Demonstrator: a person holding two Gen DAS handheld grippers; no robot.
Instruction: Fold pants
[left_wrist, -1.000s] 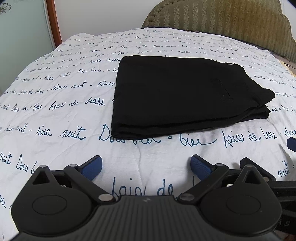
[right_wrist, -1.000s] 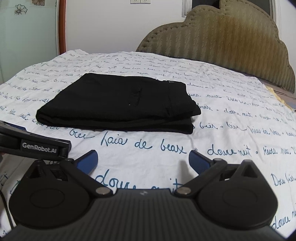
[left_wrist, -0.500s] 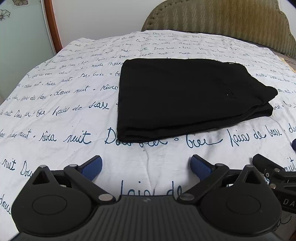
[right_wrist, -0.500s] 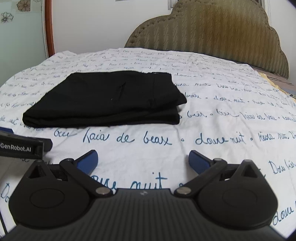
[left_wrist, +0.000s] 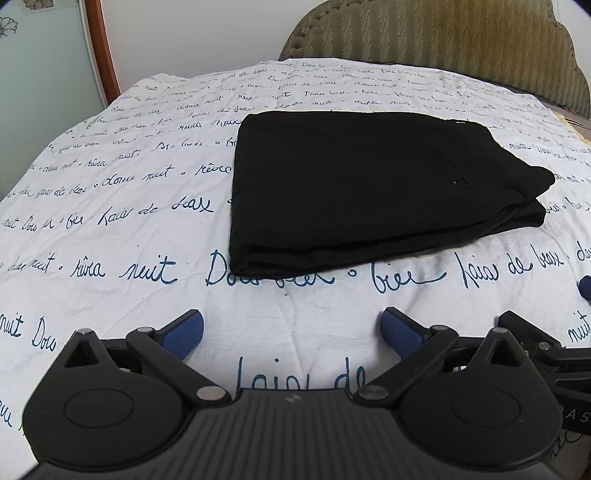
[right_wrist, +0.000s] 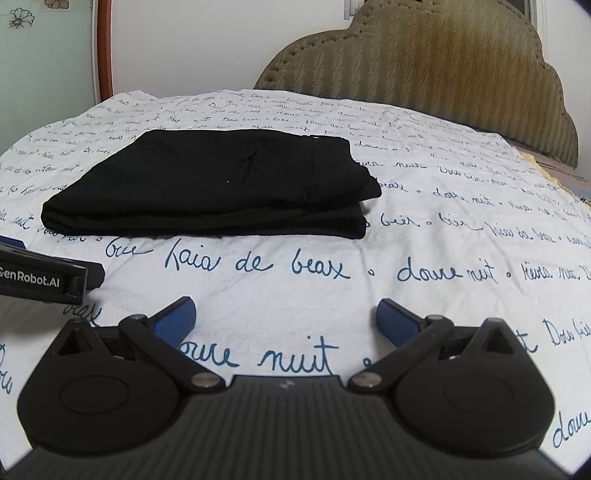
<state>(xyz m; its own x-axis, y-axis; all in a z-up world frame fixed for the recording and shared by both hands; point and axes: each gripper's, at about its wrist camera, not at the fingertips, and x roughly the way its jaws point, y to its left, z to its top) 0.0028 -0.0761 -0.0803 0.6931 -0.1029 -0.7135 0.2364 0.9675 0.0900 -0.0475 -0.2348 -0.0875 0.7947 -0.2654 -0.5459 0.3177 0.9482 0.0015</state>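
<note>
Left wrist view shows the black pants (left_wrist: 369, 188) lying as a compact layered rectangle mid-bed on the scripted sheet (left_wrist: 110, 229); folding looks finished, nothing obvious left; left gripper (left_wrist: 291, 334) and right gripper (right_wrist: 286, 319) hover near, fingers apart, empty, well short of the cloth; since a second ago both views barely shift, pants unmoved.

You face a bed with a script-printed white sheet (left_wrist: 110, 229), an olive scalloped headboard (right_wrist: 443, 74), and a white wall (right_wrist: 184, 44).
</note>
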